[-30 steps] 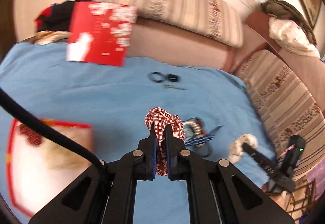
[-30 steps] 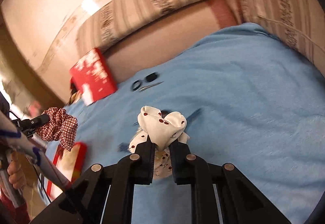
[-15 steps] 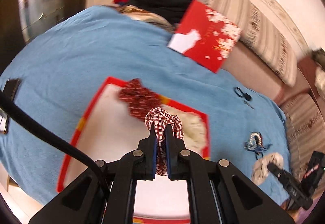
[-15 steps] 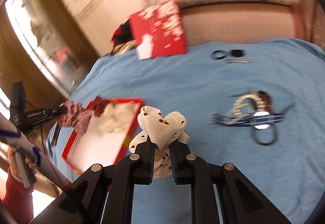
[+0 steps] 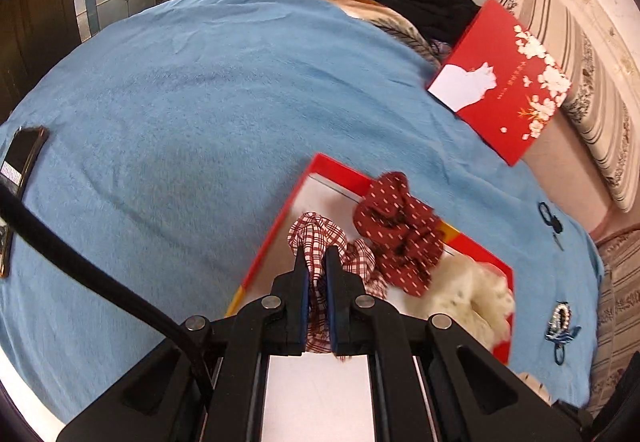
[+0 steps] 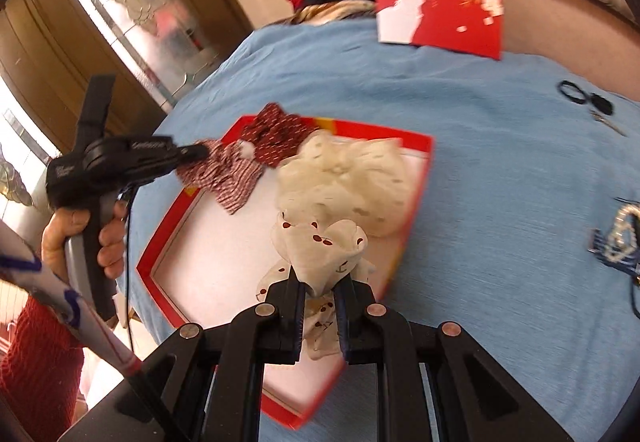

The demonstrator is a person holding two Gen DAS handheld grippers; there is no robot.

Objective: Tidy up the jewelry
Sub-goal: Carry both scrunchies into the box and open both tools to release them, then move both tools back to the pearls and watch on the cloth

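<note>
Fingers of my left gripper (image 5: 316, 262) are pinched nearly together on a red-and-white checked scrunchie (image 5: 320, 238); the cloth bulges above the tips and hangs below them. It sits over the white floor of the red open box (image 5: 276, 226), near the box's far left corner. Just right of it in the box lies a dark red dotted scrunchie (image 5: 400, 230), and beyond that a cream fluffy scrunchie (image 5: 468, 290).

My right gripper (image 6: 318, 282) has its fingers drawn close on a white scrunchie with red cherry print (image 6: 320, 246), held over the near right side of the same box (image 6: 160, 242). From this view the left gripper (image 6: 202, 153) reaches in from the left, gripped by a hand (image 6: 80, 238) with a red sleeve.

Box rests on a blue blanket (image 5: 180, 101). Its red lid with white cat and blossoms (image 5: 504, 89) leans against the striped cushion (image 5: 576, 53). Black hair ties (image 6: 584, 97) and a beaded blue piece (image 6: 620, 238) lie on the blanket at right, well apart from the box. A phone (image 5: 20, 161) lies at the blanket's left edge.
</note>
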